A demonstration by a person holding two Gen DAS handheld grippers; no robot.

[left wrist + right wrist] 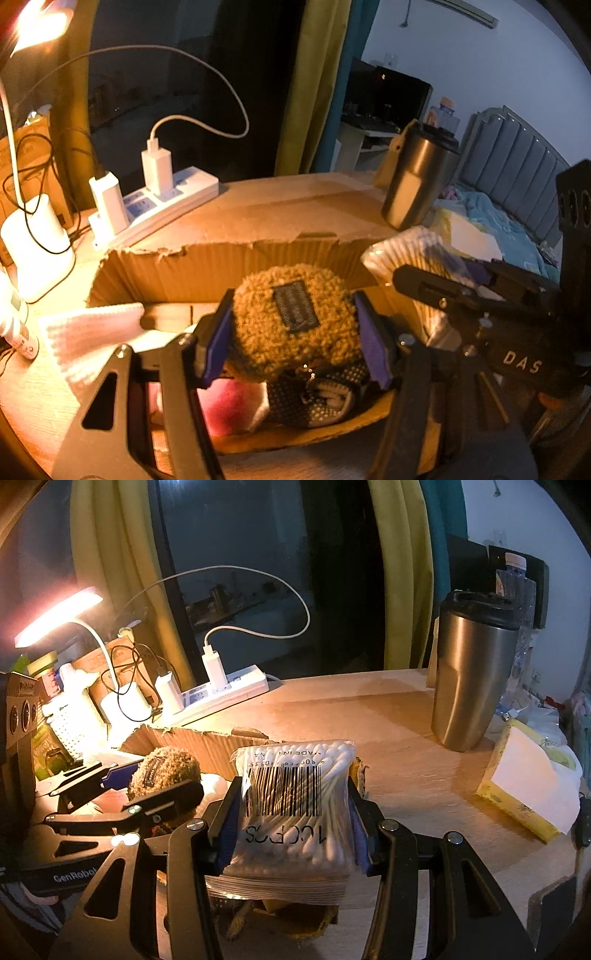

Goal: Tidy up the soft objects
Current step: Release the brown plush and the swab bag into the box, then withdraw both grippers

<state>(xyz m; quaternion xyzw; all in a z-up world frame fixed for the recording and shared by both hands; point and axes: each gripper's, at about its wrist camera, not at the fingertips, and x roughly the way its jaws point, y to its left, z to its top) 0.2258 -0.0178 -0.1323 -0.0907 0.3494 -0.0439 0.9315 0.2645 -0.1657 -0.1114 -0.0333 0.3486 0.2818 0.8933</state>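
Lamplit desk [406, 716]: left hand-held gripper [291, 332] clamps fuzzy pouch [291, 317]; right hand-held gripper [291, 827] clamps swab bag [295, 812].

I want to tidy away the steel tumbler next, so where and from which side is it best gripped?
Grip the steel tumbler across its lower body, coming level from the front. It stands upright on the cardboard and tapers downward, so the base fits the jaws better than the wide black lid.

Open desk surface between cardboard box [207, 738] and steel tumbler [472, 675]; tissue pack [524, 794] right of tumbler, power strip [229, 690] behind box.
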